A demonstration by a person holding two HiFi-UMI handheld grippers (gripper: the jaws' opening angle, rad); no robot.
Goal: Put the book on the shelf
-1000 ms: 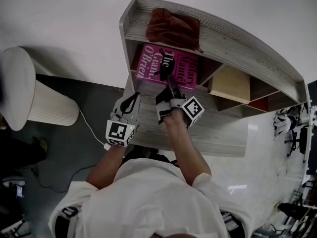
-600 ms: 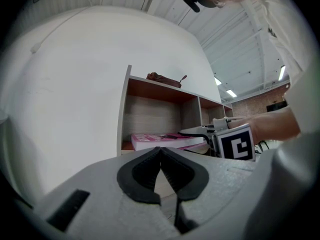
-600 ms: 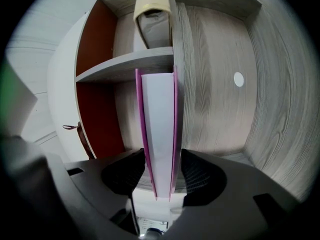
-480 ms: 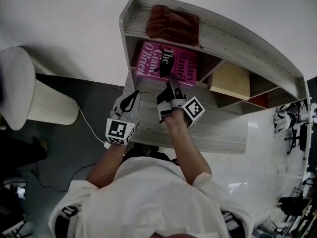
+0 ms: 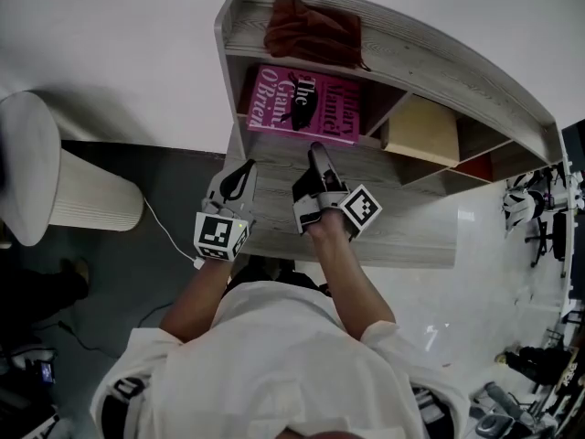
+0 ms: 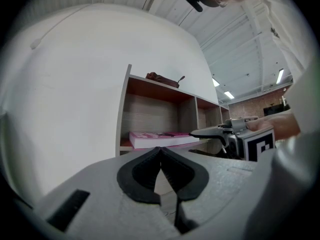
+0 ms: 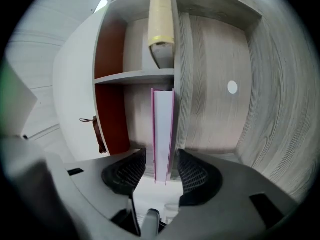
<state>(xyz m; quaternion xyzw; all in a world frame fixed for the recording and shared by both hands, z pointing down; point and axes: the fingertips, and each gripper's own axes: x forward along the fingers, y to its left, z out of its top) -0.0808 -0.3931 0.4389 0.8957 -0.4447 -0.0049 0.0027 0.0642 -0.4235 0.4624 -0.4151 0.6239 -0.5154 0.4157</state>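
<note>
overhead, the pink book (image 5: 306,105) lies flat in the left-end compartment of the shelf (image 5: 430,71), below a brown bag (image 5: 311,33) on the top board. the right hand-held gripper (image 5: 317,154) points at the book's near edge, and the left hand-held gripper (image 5: 239,179) hangs beside it. in the left gripper view its jaws are pressed together on nothing. in the right gripper view the jaws stand wide, with the book's edge between them, untouched.

A rust-brown cloth (image 5: 313,33) lies apart from a tan box (image 5: 422,130).
</note>
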